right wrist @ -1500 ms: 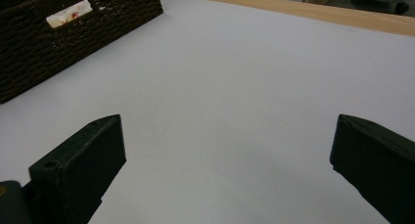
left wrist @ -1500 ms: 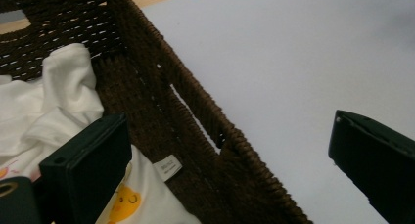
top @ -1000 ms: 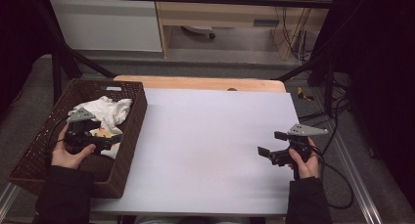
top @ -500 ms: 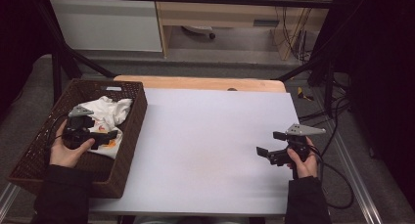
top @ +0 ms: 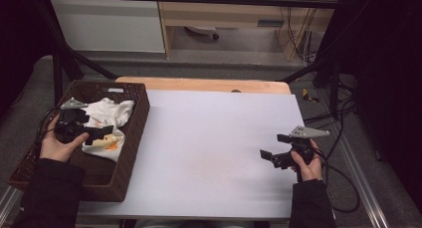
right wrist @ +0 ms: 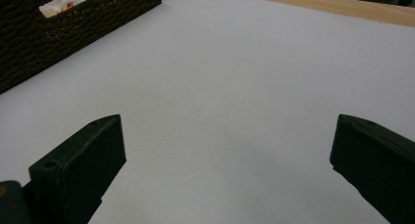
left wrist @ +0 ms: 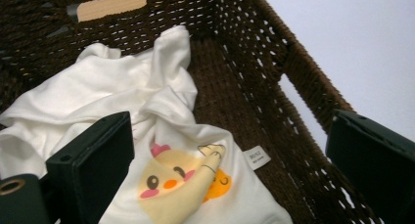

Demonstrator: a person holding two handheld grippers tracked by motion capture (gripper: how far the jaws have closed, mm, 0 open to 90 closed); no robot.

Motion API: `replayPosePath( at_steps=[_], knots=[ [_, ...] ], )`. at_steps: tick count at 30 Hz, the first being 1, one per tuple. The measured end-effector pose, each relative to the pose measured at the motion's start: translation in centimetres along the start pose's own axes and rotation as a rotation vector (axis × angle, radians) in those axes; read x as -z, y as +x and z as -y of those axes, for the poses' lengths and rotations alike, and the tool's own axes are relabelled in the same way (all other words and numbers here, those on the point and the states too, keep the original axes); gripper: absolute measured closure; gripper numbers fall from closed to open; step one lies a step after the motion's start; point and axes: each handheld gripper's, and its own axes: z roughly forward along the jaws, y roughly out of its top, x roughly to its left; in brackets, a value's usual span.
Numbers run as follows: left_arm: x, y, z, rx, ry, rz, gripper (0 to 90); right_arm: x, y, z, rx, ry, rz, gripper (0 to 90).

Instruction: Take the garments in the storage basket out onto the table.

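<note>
A crumpled white shirt (top: 110,119) (left wrist: 122,116) with a yellow chick print lies in the dark wicker basket (top: 130,153) (left wrist: 274,53) at the table's left. My left gripper (top: 103,131) (left wrist: 230,165) hovers open just above the shirt inside the basket, its jaws spread wide and holding nothing. My right gripper (top: 271,147) (right wrist: 225,170) is open over the bare white tabletop (top: 214,138) (right wrist: 235,77) near the right front edge, also holding nothing.
The basket (right wrist: 58,23) stands far off to the left of the right gripper. A wooden strip (top: 204,83) runs along the table's far edge. Cables (top: 343,188) trail off the right side, and dark frame bars cross behind the table.
My left gripper has moved a little farther into the basket, above the shirt. The right gripper has stayed put.
</note>
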Motion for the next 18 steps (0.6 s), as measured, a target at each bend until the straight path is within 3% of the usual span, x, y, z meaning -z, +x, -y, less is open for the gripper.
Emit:
replayPosePath(
  at_steps=[11, 15, 18],
  knots=[
    [-2.8, 2.2, 0.5, -0.003, 0.101, -0.105, 4.4, -0.1, 0.1, 0.0, 0.003, 0.007, -0.003, 0.6],
    [-4.0, 2.7, 0.7, -0.028, 0.118, -0.165, 6.0, -0.2, 0.1, 0.0, 0.003, 0.008, -0.004, 0.6],
    [-4.8, 3.2, 0.9, -0.021, 0.117, -0.179, 7.5, -0.2, 0.1, 0.0, 0.004, 0.008, -0.003, 0.6]
  ],
)
